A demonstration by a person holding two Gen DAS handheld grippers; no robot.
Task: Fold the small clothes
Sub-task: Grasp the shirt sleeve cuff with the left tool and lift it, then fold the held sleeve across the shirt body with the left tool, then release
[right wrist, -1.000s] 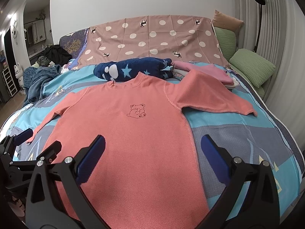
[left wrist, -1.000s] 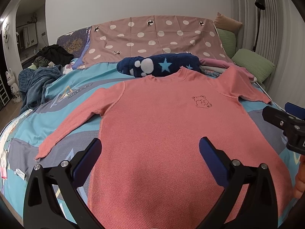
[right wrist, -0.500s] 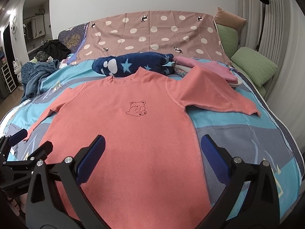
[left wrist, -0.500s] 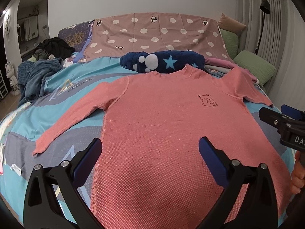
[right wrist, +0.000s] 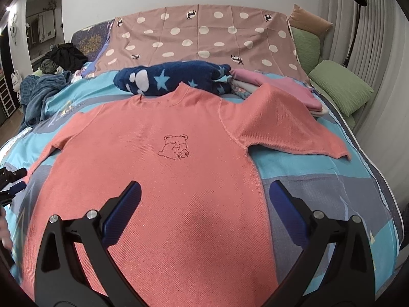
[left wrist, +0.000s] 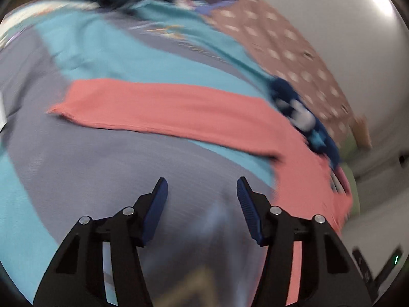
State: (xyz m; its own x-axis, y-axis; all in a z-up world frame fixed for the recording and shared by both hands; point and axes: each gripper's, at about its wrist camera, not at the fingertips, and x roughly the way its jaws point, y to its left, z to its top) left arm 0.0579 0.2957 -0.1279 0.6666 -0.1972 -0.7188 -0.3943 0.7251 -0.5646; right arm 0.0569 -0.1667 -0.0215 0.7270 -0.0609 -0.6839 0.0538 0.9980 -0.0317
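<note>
Blurred tilted view, left gripper [left wrist: 202, 192] with jaws apart over grey-and-teal bedspread [left wrist: 107, 158], coral shirt [left wrist: 179, 110] sleeve stretched beyond, navy star blanket [left wrist: 306, 120] right

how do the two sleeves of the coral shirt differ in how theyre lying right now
The right sleeve rests partly on the folded pink stack, so it sits raised; the left sleeve lies flat on the bedspread. The open left gripper hovers near the left sleeve, while the open right gripper is over the shirt's body, away from the right sleeve. Both sleeves are spread out, unfolded.
</note>
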